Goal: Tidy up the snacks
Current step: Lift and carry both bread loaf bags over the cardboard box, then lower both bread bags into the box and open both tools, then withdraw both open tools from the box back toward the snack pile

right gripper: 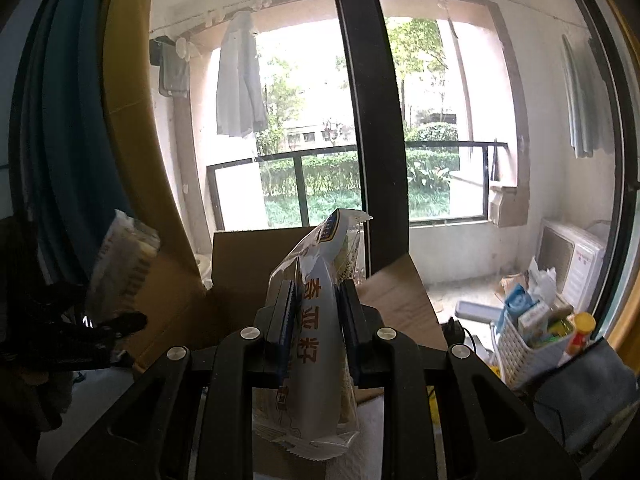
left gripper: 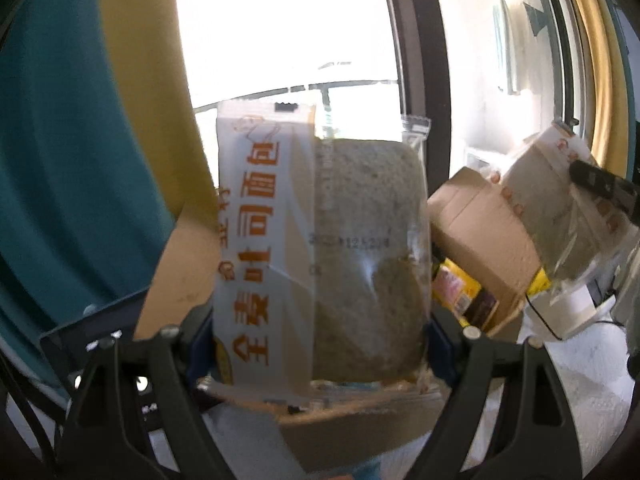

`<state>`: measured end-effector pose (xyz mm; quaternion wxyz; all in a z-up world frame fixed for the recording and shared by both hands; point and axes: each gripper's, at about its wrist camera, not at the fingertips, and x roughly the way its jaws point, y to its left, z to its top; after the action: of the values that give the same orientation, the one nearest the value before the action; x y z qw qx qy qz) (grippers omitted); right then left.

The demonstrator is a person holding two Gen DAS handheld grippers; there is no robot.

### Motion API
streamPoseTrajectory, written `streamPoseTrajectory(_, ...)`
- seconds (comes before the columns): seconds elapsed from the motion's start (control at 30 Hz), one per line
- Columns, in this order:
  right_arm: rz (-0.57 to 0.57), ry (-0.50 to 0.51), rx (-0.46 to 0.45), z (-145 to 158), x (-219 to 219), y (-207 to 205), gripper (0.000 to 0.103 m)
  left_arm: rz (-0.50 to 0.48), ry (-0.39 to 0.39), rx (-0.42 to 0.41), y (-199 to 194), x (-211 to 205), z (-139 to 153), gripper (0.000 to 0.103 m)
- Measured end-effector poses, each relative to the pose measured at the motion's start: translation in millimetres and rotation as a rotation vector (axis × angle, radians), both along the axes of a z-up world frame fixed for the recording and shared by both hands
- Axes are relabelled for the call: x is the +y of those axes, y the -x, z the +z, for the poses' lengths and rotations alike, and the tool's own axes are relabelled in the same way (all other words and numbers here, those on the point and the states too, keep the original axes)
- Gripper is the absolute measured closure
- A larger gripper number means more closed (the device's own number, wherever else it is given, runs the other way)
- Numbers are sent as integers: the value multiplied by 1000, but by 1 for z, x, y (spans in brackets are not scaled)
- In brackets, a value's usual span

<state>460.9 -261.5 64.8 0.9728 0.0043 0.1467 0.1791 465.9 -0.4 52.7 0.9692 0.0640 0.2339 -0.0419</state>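
In the left wrist view a sliced-bread packet, clear with a white panel of orange lettering, stands upright and broadside between the blue pads of my left gripper, which is shut on its two side edges. In the right wrist view my right gripper is shut on a second bread packet, held edge-on with its crimped top pointing up. That second packet also appears at the right of the left wrist view, above an open cardboard box. My left gripper's packet shows at the left edge of the right wrist view.
The cardboard box has raised flaps, with yellow snack packs inside. A white basket of small cartons and a bottle stands at the right beside a grey cloth. A black-framed glass door and curtains lie behind.
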Motion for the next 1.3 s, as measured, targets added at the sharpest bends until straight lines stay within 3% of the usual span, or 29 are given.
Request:
streamPoseTrajectory(0.13, 11, -1, 0, -1, 8, -15, 79, 12, -27, 26, -31, -3, -2, 17)
streamPoseTrajectory(0.23, 14, 4, 6, -3, 14, -28, 79, 41, -52, 42, -51, -6, -9, 9)
streamPoseTrajectory(0.33, 15, 19, 6, -4, 22, -41, 79, 56, -17, 46, -61, -3, -9, 8)
streamPoseTrajectory(0.87, 12, 79, 38, -12, 69, -94, 79, 72, 53, -27, -32, 19, 13, 8)
streamPoseTrajectory(0.93, 12, 97, 49, -13, 74, -98, 75, 82, 62, -36, -26, 24, 14, 8)
streamPoseTrajectory(1.0, -6, 103, 56, -13, 75, -99, 53, 81, 75, -38, -20, 27, 13, 8)
streamPoseTrajectory(1.03, -2, 97, 56, -13, 73, -95, 51, 83, 77, -38, -17, 29, 13, 8)
streamPoseTrajectory(1.3, 5, 135, 53, -6, 76, -74, 50, 73, 110, -47, 3, 34, 17, 8)
